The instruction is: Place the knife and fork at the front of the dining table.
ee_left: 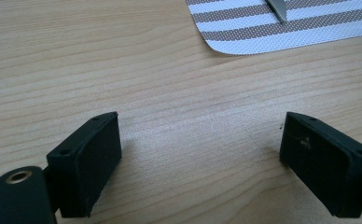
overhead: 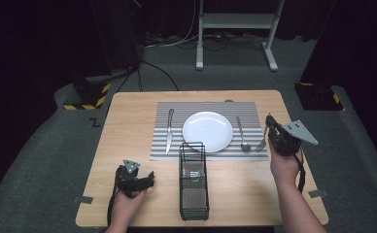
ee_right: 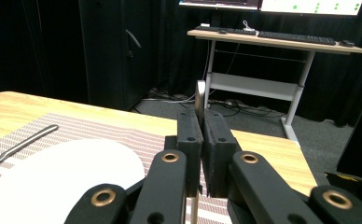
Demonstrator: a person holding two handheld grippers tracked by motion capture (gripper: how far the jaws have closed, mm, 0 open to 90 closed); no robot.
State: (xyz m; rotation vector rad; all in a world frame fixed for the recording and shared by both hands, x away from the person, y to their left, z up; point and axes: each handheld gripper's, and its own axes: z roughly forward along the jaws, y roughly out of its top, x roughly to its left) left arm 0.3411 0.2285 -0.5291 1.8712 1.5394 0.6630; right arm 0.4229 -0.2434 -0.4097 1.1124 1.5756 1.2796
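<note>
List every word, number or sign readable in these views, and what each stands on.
"Z": a dark mark on the grey floor left of the table.
Yellow and black hazard stripes, no words: on the bases at the far corners.
Monitors behind the desk: text too small to read.
Card in the wire basket: too blurred to read.

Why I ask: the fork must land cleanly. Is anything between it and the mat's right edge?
Nothing visible. The fork, clamped in the right gripper, hangs at the placemat's bare right edge; the spoon lies apart, further left.
</note>
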